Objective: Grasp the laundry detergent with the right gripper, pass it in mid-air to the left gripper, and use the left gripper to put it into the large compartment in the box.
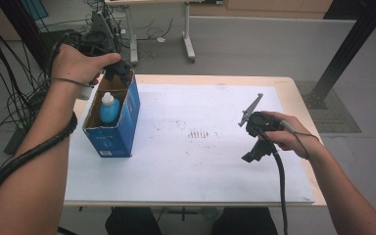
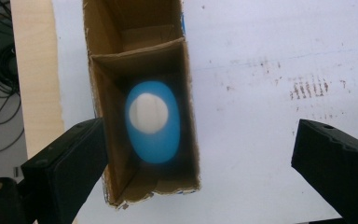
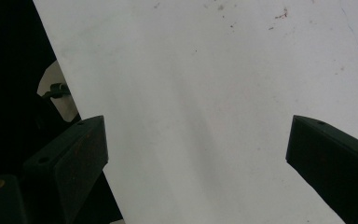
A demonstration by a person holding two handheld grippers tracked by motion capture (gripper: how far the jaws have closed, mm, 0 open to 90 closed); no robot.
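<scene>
Bottle (image 2: pixel 153 122) upright in blue box (image 1: pixel 113 128), label unreadable; both claws wide, empty.

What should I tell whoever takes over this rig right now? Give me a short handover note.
Left gripper: open, held above the blue box at the table's left side.
Right gripper: open, holding nothing, over the white sheet on the right.
Blue bottle with white cap: standing upright inside the box's compartment, not gripped.
Done: bottle sits in the box.
Left: probably just drawing the left gripper away; I can't tell whether more follows.
</scene>
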